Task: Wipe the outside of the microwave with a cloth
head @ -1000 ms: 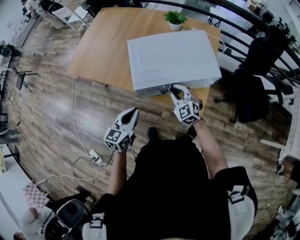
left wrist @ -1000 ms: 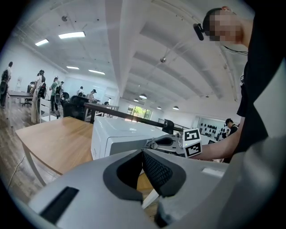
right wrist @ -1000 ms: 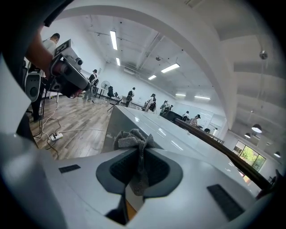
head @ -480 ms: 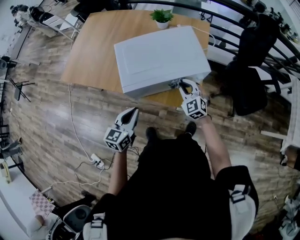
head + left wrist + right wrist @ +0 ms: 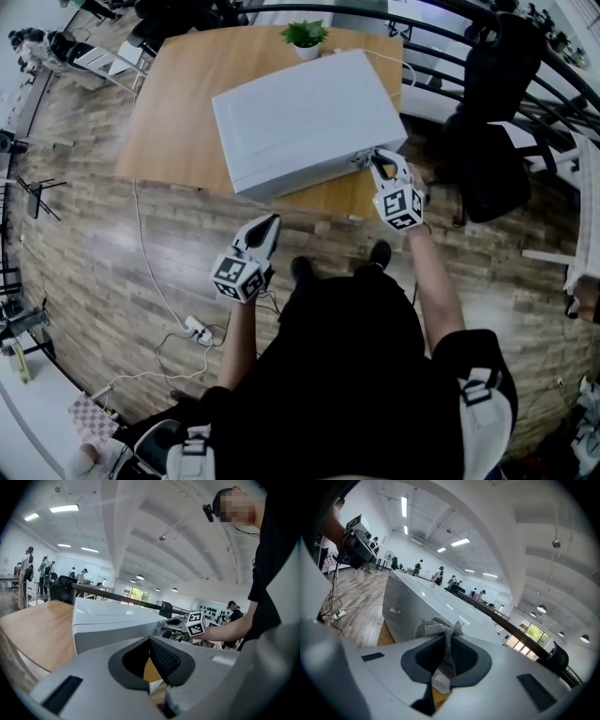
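Observation:
The white microwave point(image 5: 300, 117) stands on a wooden table point(image 5: 173, 112). My right gripper point(image 5: 377, 161) is at the microwave's near right corner, shut on a grey cloth point(image 5: 438, 627) that presses against the casing there. In the right gripper view the cloth bunches between the jaws point(image 5: 443, 644), with the microwave point(image 5: 417, 604) running off behind it. My left gripper point(image 5: 269, 225) hangs in front of the table over the floor, shut with nothing in it. In the left gripper view its jaws point(image 5: 150, 644) meet, and the microwave point(image 5: 110, 620) and the right gripper point(image 5: 171, 622) lie beyond.
A small potted plant point(image 5: 305, 36) stands on the table behind the microwave. A black office chair point(image 5: 492, 159) is to the right of the table, by a dark railing. A cable and a power strip point(image 5: 195, 328) lie on the wooden floor at the left.
My right gripper has slid the cloth rightward along the microwave's front edge, from near its middle to its right corner. The left gripper has stayed about where it was.

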Action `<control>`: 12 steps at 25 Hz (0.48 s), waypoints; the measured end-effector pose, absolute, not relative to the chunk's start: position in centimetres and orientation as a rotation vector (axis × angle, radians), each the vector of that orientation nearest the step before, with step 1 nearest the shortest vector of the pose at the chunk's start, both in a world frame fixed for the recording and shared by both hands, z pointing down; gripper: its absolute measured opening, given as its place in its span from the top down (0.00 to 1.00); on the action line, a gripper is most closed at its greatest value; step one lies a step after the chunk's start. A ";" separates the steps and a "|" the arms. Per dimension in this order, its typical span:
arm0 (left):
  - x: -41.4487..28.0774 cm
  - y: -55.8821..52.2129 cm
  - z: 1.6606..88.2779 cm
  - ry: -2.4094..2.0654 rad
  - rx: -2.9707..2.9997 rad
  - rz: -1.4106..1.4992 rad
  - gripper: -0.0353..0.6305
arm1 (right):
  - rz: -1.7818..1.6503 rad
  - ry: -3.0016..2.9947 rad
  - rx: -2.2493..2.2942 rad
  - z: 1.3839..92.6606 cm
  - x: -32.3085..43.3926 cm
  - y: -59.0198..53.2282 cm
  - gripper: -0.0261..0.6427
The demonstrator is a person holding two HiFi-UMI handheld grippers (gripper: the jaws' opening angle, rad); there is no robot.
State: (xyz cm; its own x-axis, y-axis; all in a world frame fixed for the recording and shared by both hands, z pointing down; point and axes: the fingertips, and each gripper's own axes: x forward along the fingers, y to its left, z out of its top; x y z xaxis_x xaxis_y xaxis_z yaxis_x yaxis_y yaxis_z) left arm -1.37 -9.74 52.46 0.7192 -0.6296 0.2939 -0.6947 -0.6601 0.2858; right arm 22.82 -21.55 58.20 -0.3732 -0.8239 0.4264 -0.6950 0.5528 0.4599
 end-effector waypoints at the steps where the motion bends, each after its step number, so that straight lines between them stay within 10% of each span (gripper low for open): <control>1: -1.4 -9.7 52.5 -1.025 2.546 0.239 0.94 | -0.265 -2.162 1.221 58.2 23.1 -21.6 0.91; 12: -2.4 -9.5 52.6 -1.056 2.529 0.235 0.94 | -0.230 -2.149 1.190 60.5 23.3 -21.5 0.91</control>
